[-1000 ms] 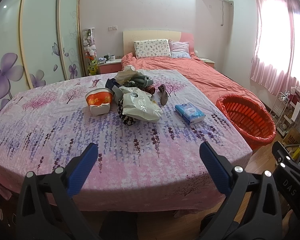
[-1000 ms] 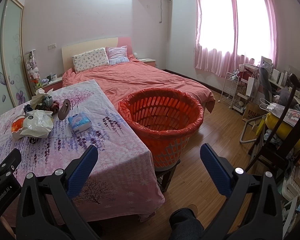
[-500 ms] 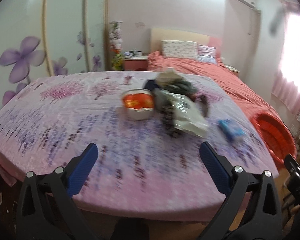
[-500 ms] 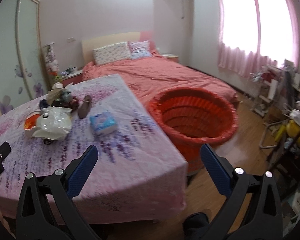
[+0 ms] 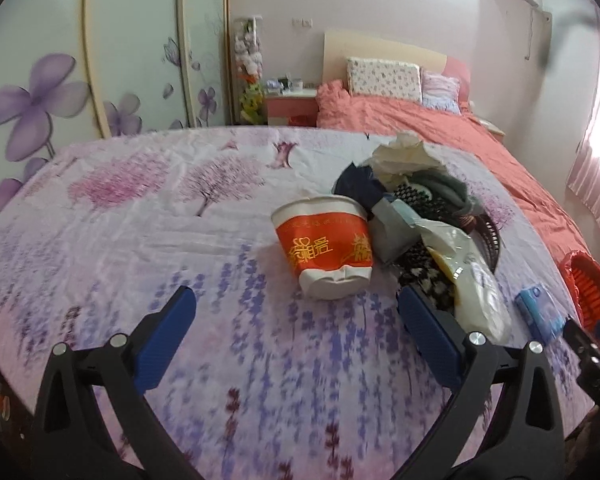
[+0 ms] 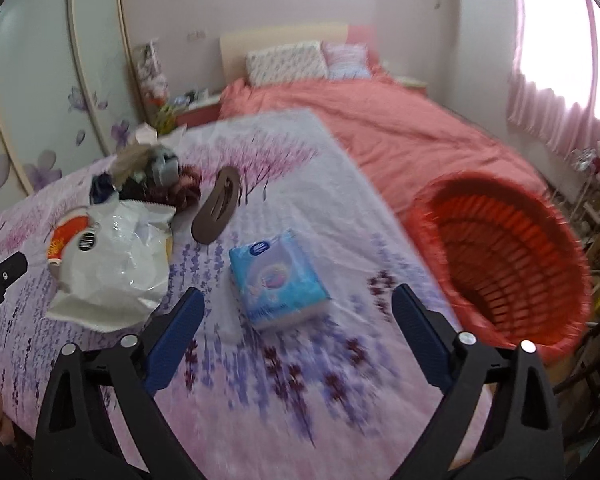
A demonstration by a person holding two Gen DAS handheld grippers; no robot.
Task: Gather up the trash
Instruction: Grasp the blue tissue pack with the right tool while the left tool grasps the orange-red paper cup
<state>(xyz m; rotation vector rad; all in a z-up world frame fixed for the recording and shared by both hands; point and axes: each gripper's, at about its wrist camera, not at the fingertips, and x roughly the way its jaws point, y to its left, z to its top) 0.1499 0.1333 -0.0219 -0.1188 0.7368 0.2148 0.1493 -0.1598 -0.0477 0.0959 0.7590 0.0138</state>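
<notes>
Two sets of tongs, ours, now nearer the tabletop's trash: left tongs (image 5: 292, 326) spread before paper cup (image 5: 325, 249); right tongs (image 6: 296, 322) empty, closing, facing tissue pack (image 6: 278, 278). Basket (image 6: 500, 256) off right edge.

cup (image 5: 326, 250): 1 | tissue pack (image 6: 278, 282): 1 | basket (image 6: 504, 258): 1 | plastic bag (image 6: 114, 268): 1
</notes>
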